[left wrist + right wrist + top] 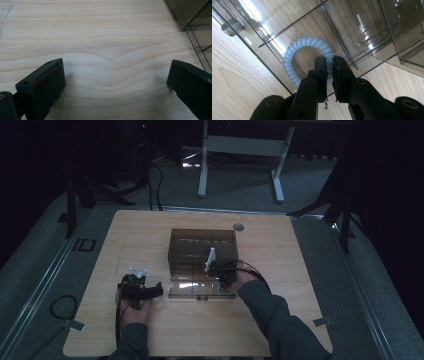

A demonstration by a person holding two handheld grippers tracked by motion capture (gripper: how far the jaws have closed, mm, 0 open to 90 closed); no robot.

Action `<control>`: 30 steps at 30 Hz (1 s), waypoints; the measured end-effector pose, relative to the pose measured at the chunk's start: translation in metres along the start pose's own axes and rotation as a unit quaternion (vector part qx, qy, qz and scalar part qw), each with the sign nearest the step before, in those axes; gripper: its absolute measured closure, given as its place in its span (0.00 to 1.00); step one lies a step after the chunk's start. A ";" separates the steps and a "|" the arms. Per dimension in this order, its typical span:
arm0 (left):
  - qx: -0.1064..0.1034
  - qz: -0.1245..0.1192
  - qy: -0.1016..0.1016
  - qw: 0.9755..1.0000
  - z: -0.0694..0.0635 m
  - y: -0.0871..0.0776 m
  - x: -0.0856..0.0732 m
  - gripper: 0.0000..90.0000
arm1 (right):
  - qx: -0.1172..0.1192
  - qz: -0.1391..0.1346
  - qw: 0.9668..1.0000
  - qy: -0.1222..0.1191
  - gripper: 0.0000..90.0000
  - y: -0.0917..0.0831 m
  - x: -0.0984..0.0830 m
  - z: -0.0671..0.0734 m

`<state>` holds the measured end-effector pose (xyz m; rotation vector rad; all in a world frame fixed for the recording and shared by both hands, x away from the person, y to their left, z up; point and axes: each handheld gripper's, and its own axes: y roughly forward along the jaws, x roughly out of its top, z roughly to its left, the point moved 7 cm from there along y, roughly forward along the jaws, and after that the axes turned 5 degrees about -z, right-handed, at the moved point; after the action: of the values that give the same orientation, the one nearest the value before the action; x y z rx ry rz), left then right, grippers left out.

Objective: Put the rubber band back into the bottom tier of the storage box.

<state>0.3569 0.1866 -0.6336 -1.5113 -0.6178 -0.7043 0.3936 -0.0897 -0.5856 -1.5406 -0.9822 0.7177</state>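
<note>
Right gripper view: right gripper [329,75] jaws pinch a pale coiled hair tie [305,58] inside the smoked acrylic organizer's [202,251] pulled-out drawer [274,32] mid-worktop, left gripper [115,82] gaping idle; the springy coil may snag the drawer wall and slip free

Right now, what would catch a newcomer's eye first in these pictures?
The pale coiled hair tie stands out, pinched at its rim by the right tool inside a compartment of the open drawer. That drawer is pulled out of a smoky clear organizer box at the middle of the wooden table. To its left, the left tool hangs open over bare wood.
</note>
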 end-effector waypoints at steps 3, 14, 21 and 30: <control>0.000 0.000 0.000 1.000 0.000 0.000 0.000 0.02 | -0.002 0.001 1.000 0.000 0.91 0.001 0.000 0.000; 0.000 0.000 0.000 1.000 0.000 0.000 0.000 0.02 | -0.001 0.004 1.000 0.001 0.90 0.004 -0.001 -0.001; 0.000 0.000 0.000 1.000 0.000 0.000 0.000 0.02 | 0.001 0.003 1.000 0.002 0.88 0.005 -0.001 -0.001; 0.000 0.000 0.000 1.000 0.000 0.000 0.000 0.02 | 0.006 0.001 1.000 0.002 0.84 0.004 -0.002 -0.001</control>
<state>0.3569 0.1866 -0.6336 -1.5113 -0.6178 -0.7041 0.3944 -0.0917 -0.5891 -1.5319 -0.9712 0.7206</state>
